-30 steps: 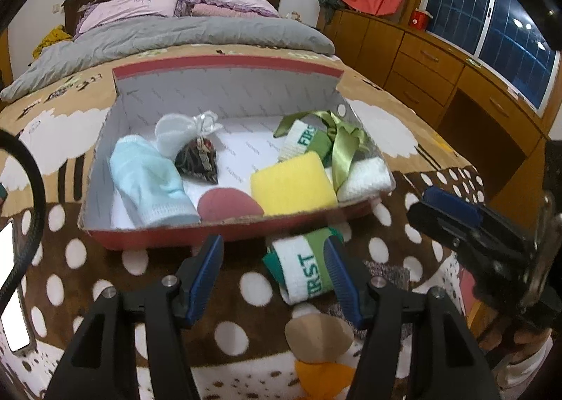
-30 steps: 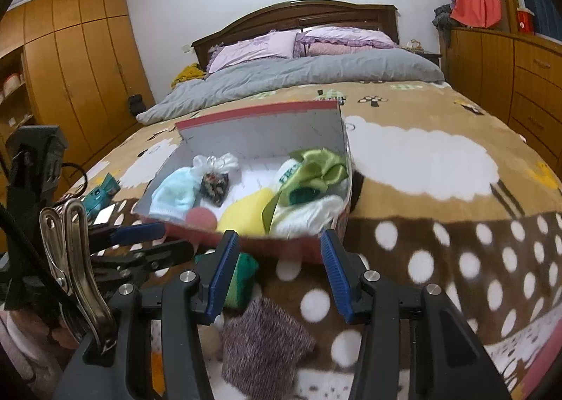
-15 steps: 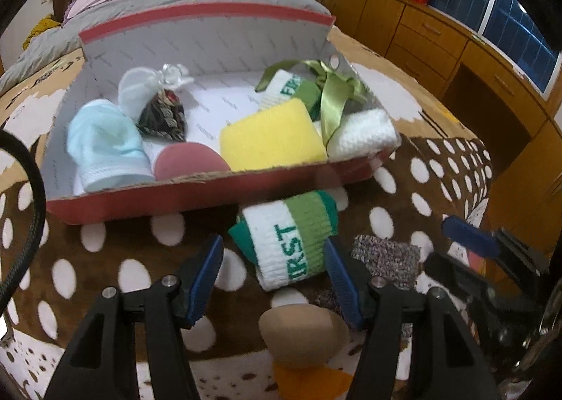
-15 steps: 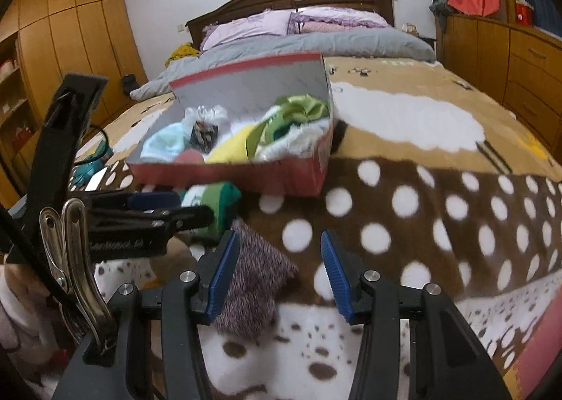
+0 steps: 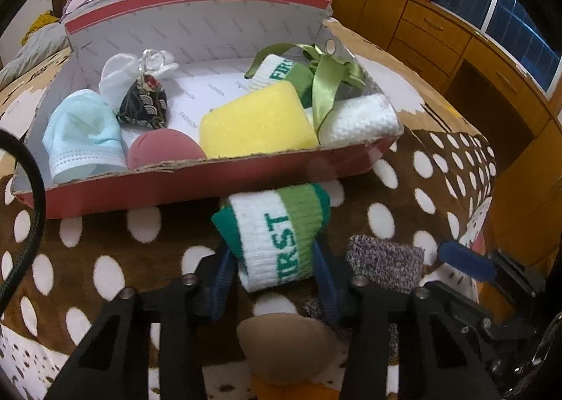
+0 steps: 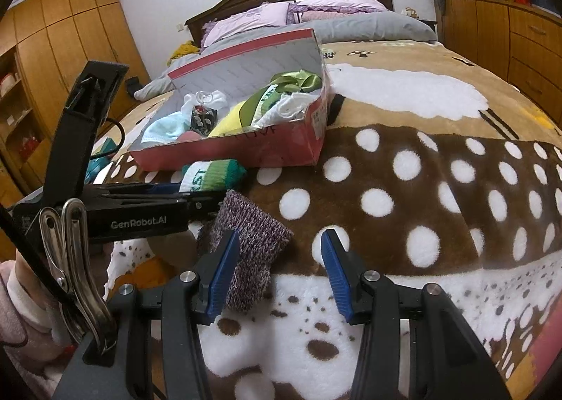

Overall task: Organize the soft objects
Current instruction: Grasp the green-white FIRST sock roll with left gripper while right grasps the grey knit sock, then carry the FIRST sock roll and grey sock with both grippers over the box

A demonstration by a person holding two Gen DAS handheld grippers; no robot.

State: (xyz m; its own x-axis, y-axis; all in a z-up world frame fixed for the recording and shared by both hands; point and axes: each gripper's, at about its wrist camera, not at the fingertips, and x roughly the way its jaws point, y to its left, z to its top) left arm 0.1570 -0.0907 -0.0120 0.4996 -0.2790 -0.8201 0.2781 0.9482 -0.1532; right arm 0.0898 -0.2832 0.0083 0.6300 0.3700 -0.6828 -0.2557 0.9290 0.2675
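My left gripper [image 5: 272,275] is shut on a rolled green-and-white sock [image 5: 277,235] marked "FIRST", just in front of the red shoebox [image 5: 196,185]; the sock also shows in the right wrist view [image 6: 210,173]. The box holds a yellow sponge [image 5: 254,122], a blue mask [image 5: 84,135], a small dark pouch [image 5: 142,105], a pink puff, a white cloth and a second sock with green ribbon. My right gripper [image 6: 279,273] is open above the blanket, its left finger beside a purple knit piece [image 6: 251,242].
A tan puff [image 5: 284,343] and something orange lie on the dotted blanket [image 6: 421,196] under my left gripper. Wooden drawers [image 5: 456,34] line the right wall. Pillows and the headboard are at the far end of the bed.
My left gripper moved forward and closed on the rolled sock. My right gripper lowered toward the blanket, closer to the purple knit piece.
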